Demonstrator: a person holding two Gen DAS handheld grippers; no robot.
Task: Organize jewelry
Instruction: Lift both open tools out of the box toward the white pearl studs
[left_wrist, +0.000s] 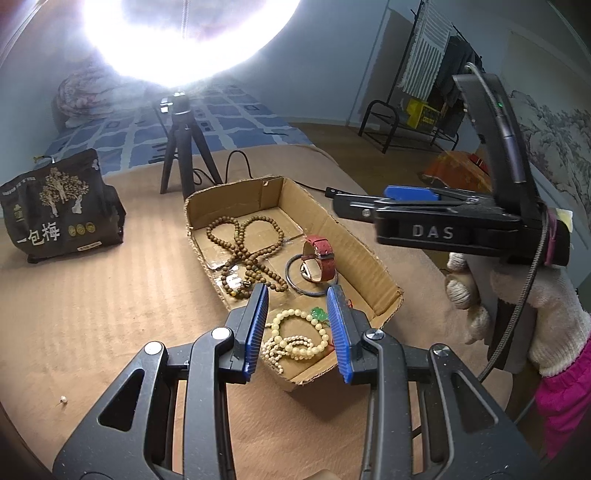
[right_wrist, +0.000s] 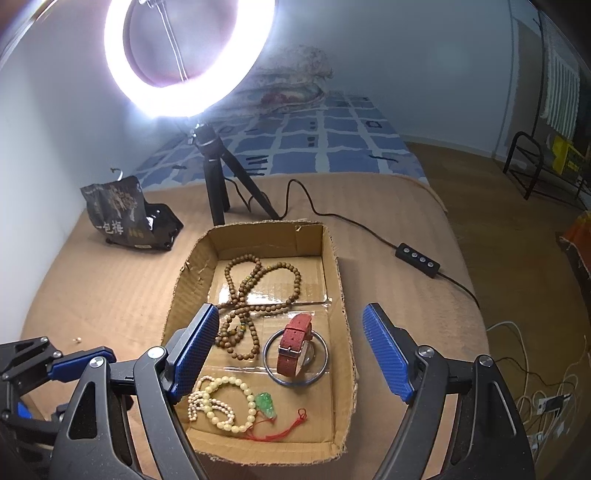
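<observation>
**beadfan:** Looking at both wrist views, pretty much all the jewelry is sitting inside the shallow brown cardboard box tray (right_wrist: 334, 280) on the tan blanket. At the far end the long brown wooden bead strand (right_wrist: 255, 295) is lying in loops, mid-box there's the red leather-strap watch (right_wrist: 295, 341) standing on edge over a thin dark metal bangle ring (right_wrist: 321, 363), and at the near end the cream bead bracelet with the green pendant and red cord (right_wrist: 225, 402). One tiny pale bead or stud (left_wrist: 63, 399) is lying out on the blanket, left of the box

**gripguy:** What are the grippers doing?

**beadfan:** Left gripper (left_wrist: 301, 325) is hanging right over the near end with its blue pads spread, and the cream bracelet (left_wrist: 295, 336) is showing straight between them, nothing pinched. Right gripper (right_wrist: 291, 354) is hovering with its jaws spread wide and empty, the watch lying dead ahead in the gap

**gripguy:** So who's grabbing what?

**beadfan:** My guess: if the watch is moving next, right is nearer. Its strap is running roughly top to bottom in that view, along the fingers, so closing across its width looks doable. Left is better placed for the stray bead, off to its left
</observation>
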